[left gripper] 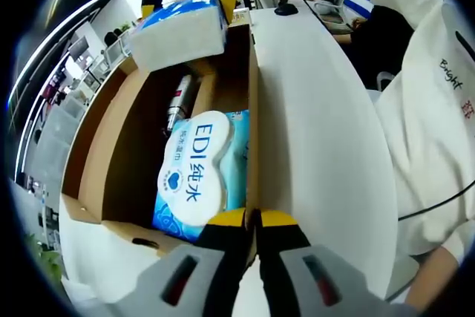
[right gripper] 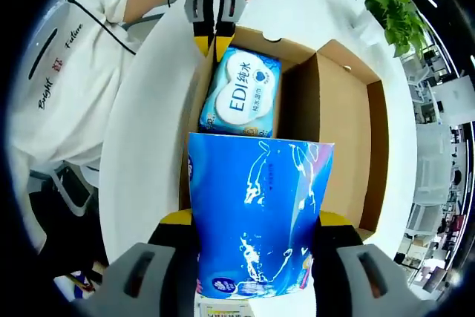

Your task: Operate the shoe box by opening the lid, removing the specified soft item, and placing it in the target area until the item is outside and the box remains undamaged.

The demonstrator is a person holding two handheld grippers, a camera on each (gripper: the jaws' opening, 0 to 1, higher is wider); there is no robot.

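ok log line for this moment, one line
box: open | right gripper: holds tissue pack above box | left gripper: pinching box wall | wipes pack: inside

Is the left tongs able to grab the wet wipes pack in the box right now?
Probably not yet. The left tongs are clamped on the box wall, so they must let go first. The wet wipes pack lies uncovered just beside them.

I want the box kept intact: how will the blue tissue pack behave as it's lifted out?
The blue tissue pack likely squashes softly between the right tongs. Its glossy, wrinkled film may slip. It looks light for its bulk, unlikely to strain the cardboard box.
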